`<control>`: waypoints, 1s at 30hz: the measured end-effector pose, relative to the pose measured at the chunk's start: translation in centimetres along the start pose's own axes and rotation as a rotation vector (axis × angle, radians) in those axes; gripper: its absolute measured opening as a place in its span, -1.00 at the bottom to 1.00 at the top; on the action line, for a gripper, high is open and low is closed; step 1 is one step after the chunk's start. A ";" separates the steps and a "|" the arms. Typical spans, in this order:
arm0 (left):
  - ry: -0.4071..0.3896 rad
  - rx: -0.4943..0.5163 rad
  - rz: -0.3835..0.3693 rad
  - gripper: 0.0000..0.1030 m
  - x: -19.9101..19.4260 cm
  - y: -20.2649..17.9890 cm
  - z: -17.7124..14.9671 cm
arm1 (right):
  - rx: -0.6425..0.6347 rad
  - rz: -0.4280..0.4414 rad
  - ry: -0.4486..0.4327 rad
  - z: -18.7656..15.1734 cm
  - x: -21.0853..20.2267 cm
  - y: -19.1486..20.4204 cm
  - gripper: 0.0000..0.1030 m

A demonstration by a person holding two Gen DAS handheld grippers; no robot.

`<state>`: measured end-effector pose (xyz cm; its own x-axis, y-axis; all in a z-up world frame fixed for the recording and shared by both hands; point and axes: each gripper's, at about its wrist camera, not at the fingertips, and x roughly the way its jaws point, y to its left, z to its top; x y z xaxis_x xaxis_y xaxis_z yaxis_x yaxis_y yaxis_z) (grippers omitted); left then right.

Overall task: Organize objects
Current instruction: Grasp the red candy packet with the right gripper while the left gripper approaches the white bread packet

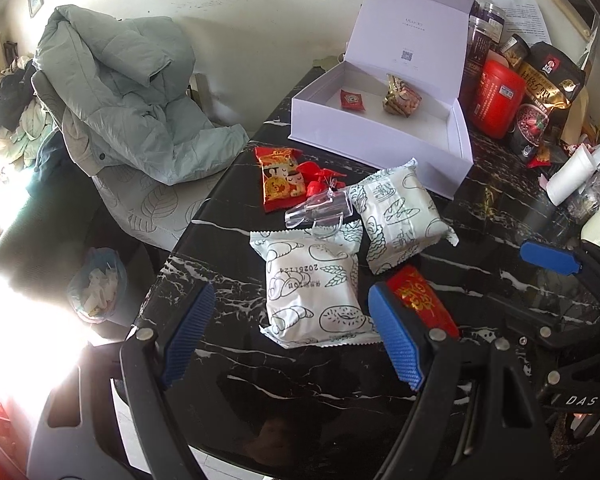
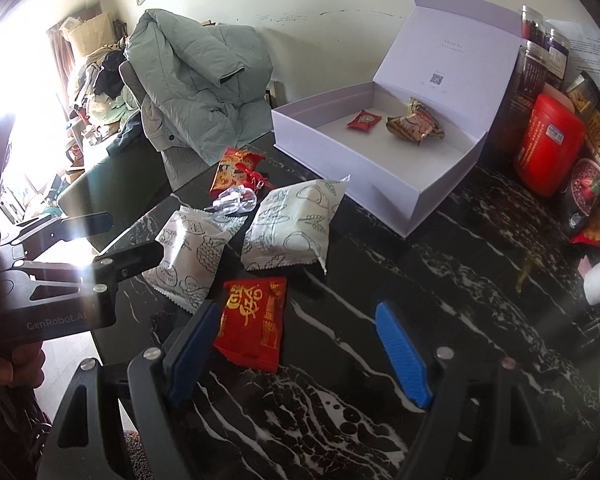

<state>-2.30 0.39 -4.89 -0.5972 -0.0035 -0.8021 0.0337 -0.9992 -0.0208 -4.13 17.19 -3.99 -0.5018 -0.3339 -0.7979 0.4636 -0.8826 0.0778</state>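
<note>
Very bright sunlight floods in at nine o'clock, washing that side white. The shiny black table (image 1: 228, 364) shows reflections. Edges bend round and go dark. The middle looks sharp.

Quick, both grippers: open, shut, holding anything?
Left gripper: open, empty, above the white printed bread packet.
Right gripper: open, empty, by the flat red foil packet.
</note>
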 end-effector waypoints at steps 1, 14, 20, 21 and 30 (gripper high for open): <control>0.004 0.004 -0.002 0.53 0.2 0.0 -0.1 | 0.001 0.005 0.010 -0.1 0.4 0.0 0.57; 0.045 0.055 -0.109 0.53 2.9 -0.2 0.1 | 0.012 0.110 0.124 -0.4 4.4 0.1 0.57; 0.070 0.079 -0.111 0.53 4.4 -0.5 0.4 | 0.016 0.131 0.165 -0.2 6.1 0.1 0.57; 0.076 0.077 -0.113 0.53 4.7 -0.4 0.5 | 0.016 0.134 0.168 -0.2 6.3 0.1 0.57; 0.112 0.070 -0.146 0.53 6.4 -0.6 0.6 | -0.003 0.128 0.158 -0.1 6.7 -0.1 0.57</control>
<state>-6.62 0.95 -9.72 -0.4984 0.1424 -0.8552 -0.1048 -0.9891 -0.1036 -7.48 15.06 -9.36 -0.3181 -0.3871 -0.8654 0.5183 -0.8353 0.1832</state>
